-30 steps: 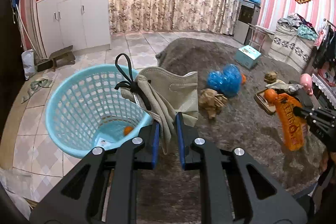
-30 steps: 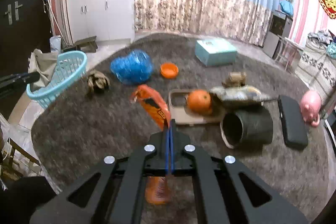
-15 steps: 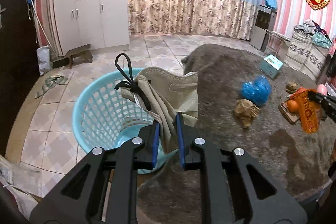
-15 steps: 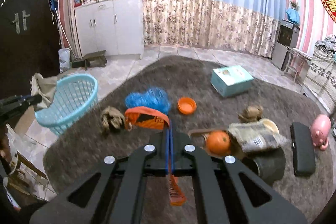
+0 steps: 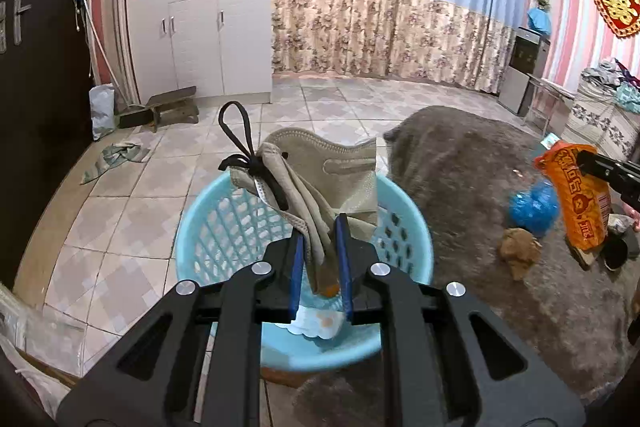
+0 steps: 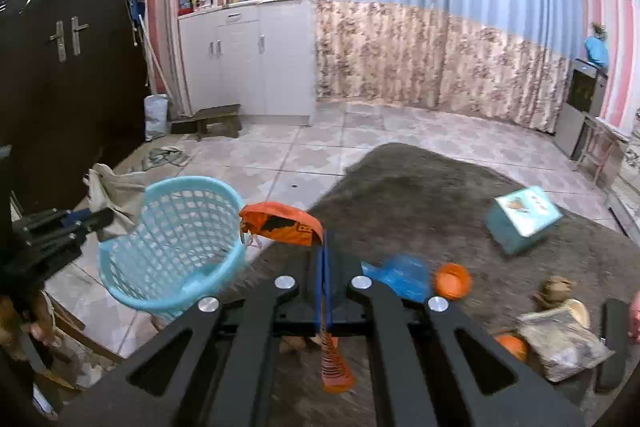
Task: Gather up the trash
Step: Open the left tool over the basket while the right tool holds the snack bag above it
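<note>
Left wrist view, left tongs (image 5: 320, 259) pinching beige mask (image 5: 320, 175) above basket (image 5: 404, 223), right tongs (image 6: 325, 267) clamped on orange wrapper (image 6: 280, 225).

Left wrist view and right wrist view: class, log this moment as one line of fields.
left claw: shut on beige mask, above blue basket | right claw: shut on orange wrapper, beside basket | nothing released yet
</note>
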The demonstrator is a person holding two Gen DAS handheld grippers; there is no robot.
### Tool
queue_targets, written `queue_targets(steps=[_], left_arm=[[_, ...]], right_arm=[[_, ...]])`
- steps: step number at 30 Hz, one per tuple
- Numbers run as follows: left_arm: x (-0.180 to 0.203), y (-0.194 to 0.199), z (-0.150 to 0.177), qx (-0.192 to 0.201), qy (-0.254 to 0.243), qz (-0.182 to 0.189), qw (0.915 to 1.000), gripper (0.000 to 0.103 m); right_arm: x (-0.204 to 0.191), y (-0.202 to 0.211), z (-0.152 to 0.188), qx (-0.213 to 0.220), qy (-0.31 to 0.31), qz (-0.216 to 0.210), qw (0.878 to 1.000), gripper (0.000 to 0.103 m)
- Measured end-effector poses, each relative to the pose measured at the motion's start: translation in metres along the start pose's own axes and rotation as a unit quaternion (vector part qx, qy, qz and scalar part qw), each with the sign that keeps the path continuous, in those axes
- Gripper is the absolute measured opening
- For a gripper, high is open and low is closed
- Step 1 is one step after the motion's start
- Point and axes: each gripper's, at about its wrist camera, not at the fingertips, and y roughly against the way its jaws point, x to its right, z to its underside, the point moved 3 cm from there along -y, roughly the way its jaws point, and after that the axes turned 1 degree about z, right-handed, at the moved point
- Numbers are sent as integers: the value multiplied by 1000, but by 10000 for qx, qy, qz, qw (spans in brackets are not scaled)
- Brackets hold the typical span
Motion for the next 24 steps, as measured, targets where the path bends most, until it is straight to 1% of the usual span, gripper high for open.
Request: queue_targets(steps=[5, 9, 12, 14, 15, 16, 17, 18, 20, 22, 24], left_arm=[[-18, -19, -6, -72, 136, 3, 9999, 14], [-30, -39, -8, -183, 208, 122, 9995, 14], [-38, -51, -7, -290, 280, 214, 9990, 18], [-44, -57, -7, -338, 345, 277, 9985, 24], [-46, -59, -6, -373, 361, 321, 9981, 32], [-48, -60, -6, -402, 370, 318, 9980, 45], [-51, -60, -5, -411, 381, 260, 9981, 52], [-56, -59, -5, -399, 395, 202, 9982, 61], [-62, -56, -6, -369, 419, 196, 9982, 66], [-70, -47, -8, -255, 507, 80, 9984, 76], [-76, -38, -10, -100, 574, -60, 9983, 83]], right_arm=[[-35, -29, -12, -90, -60, -316, 9994, 1], [-56, -46, -18, -123, -53, -449, 9989, 1], [-67, -57, -18, -205, -53, -515, 9984, 1], [-71, -62, -17, -241, -46, -521, 9983, 1], [-74, -65, -15, -270, -44, -529, 9982, 1], [-74, -66, -14, -288, -46, -535, 9981, 1], [-75, -69, -13, -310, -47, -543, 9980, 1], [-78, -73, -13, -336, -48, -553, 9979, 1], [-80, -77, -11, -362, -53, -583, 9976, 1], [-85, -80, -12, -367, -63, -646, 9972, 1], [-92, -82, -14, -358, -49, -695, 9969, 1]])
